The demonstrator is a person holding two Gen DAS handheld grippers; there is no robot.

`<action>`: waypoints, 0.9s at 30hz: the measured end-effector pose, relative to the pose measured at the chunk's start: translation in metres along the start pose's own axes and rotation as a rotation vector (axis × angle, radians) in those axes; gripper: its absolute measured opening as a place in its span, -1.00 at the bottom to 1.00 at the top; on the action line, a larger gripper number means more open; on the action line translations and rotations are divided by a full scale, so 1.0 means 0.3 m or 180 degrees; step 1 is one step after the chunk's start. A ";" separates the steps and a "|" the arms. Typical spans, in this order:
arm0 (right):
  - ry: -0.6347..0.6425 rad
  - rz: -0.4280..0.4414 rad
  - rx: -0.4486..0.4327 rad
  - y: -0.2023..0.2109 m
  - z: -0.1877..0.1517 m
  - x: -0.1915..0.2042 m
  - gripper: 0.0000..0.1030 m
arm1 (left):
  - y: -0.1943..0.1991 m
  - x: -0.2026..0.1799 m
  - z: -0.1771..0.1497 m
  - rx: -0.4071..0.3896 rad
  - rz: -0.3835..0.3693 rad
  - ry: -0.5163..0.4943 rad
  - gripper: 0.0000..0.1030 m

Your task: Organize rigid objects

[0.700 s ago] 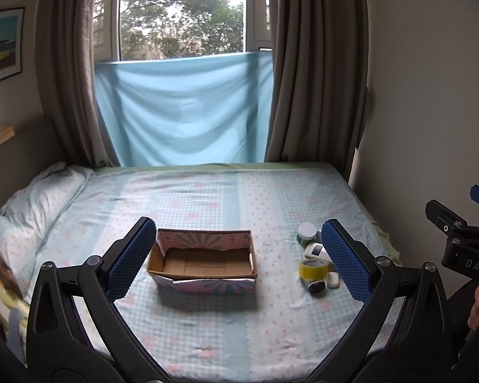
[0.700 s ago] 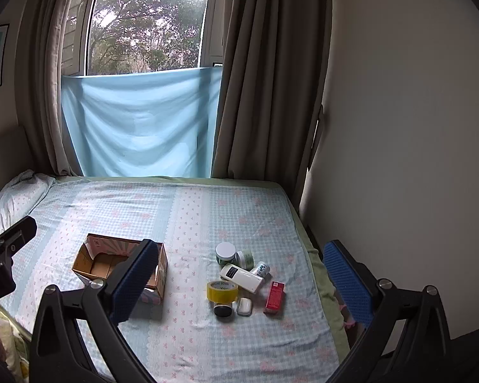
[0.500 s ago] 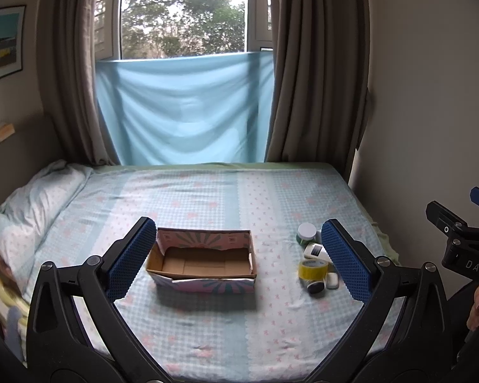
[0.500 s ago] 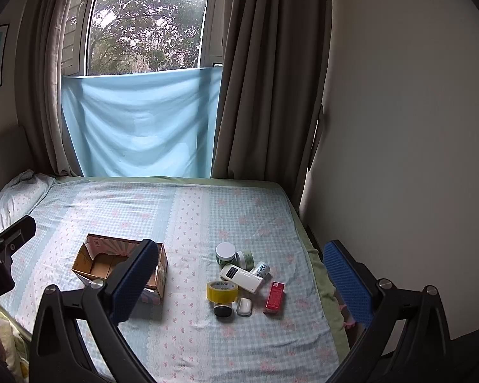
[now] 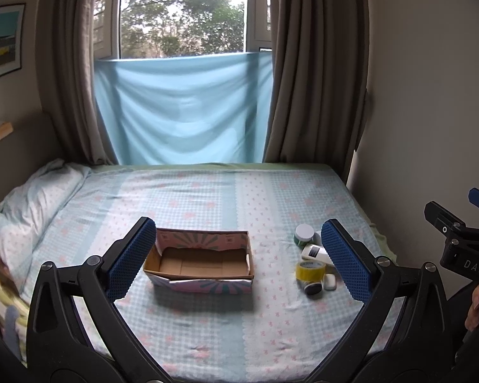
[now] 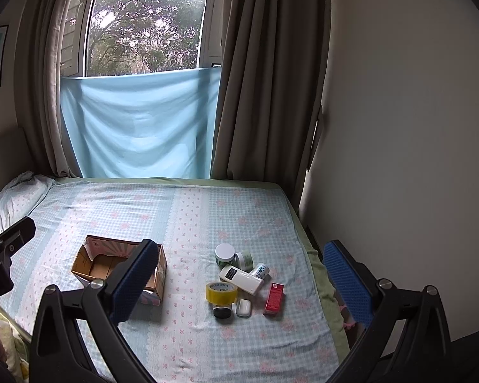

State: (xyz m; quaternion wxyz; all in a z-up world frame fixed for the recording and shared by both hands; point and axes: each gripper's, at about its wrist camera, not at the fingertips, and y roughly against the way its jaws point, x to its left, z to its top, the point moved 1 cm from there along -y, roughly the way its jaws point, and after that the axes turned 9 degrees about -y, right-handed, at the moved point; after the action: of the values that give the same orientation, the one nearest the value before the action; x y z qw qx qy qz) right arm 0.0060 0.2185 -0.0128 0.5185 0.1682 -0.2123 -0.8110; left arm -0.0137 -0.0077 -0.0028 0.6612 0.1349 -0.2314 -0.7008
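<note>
An open, empty cardboard box [image 5: 201,263] [image 6: 92,266] sits on the bed. To its right lies a cluster of small objects: a yellow tape roll [image 6: 221,292] [image 5: 310,270], a white remote [image 6: 241,279], a white-lidded jar [image 6: 225,252], a red box [image 6: 274,298], a black disc [image 6: 222,311] and a white case [image 6: 243,308]. My left gripper [image 5: 239,260] is open and empty, held above the near edge of the bed. My right gripper [image 6: 241,285] is open and empty, also held back from the objects.
The bed [image 5: 207,198] has a checked sheet, with a pillow [image 5: 32,201] at the left. A wall [image 6: 399,127] runs along the bed's right edge. Curtains [image 5: 309,63] and a blue cloth [image 5: 182,111] hang at the far window.
</note>
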 end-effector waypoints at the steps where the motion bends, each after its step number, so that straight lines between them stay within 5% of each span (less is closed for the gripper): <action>1: 0.0001 -0.0002 0.0000 -0.001 0.001 -0.001 0.99 | 0.000 -0.001 0.000 -0.0001 0.0001 0.0000 0.99; 27: 0.0009 -0.0016 0.0009 -0.025 0.016 -0.002 0.99 | -0.038 -0.001 0.020 0.0037 -0.0062 -0.0016 0.99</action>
State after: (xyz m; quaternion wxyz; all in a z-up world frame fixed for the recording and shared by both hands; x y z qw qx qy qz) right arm -0.0018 0.2227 -0.0126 0.5166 0.1707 -0.2122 -0.8117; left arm -0.0265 -0.0063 -0.0035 0.6530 0.1392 -0.2358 -0.7061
